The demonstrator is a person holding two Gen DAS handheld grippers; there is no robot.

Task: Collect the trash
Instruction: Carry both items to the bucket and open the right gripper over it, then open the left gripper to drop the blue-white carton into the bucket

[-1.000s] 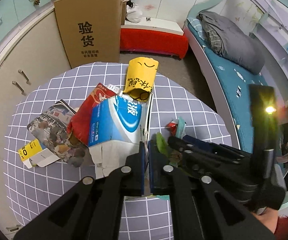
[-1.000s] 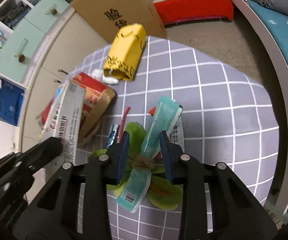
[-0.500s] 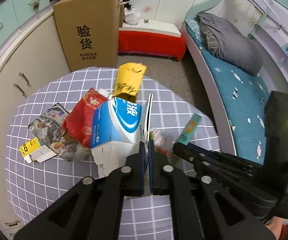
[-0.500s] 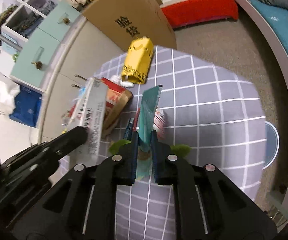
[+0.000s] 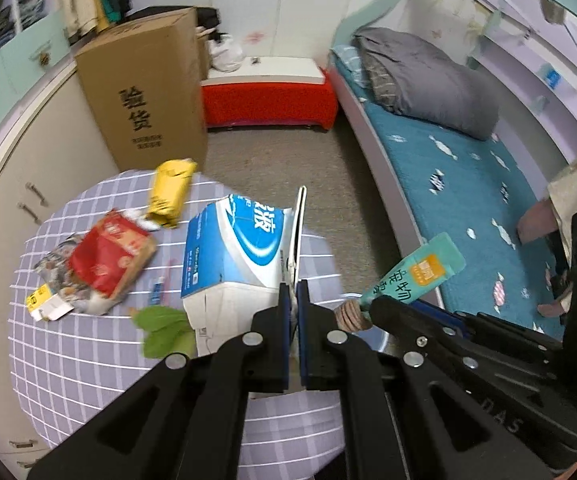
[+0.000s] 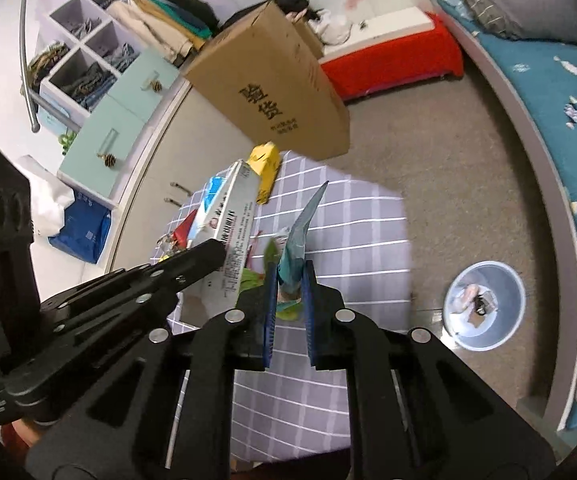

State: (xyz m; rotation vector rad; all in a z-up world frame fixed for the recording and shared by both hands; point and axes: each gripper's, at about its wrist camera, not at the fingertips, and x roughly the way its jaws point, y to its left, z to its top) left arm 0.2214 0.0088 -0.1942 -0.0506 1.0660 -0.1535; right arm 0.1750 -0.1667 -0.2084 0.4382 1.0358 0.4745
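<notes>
My left gripper (image 5: 293, 292) is shut on the flap of a blue and white carton (image 5: 236, 256) and holds it above the round checked table (image 5: 88, 380). The carton also shows in the right wrist view (image 6: 228, 216). My right gripper (image 6: 289, 280) is shut on a teal squeeze tube (image 6: 302, 224), lifted off the table; the tube also shows in the left wrist view (image 5: 412, 276). A red packet (image 5: 108, 256), a yellow packet (image 5: 170, 192), a green leaf (image 5: 160, 330) and paper scraps (image 5: 46, 304) lie on the table.
A grey bin (image 6: 484, 310) with some trash in it stands on the floor right of the table. A tall cardboard box (image 5: 144, 92), a red bench (image 5: 268, 100), cabinets (image 5: 28, 168) and a bed (image 5: 468, 184) surround the table.
Both grippers have risen and pulled back from the table with their loads. The right gripper closed on the teal tube and lifted it off the green leaf.
</notes>
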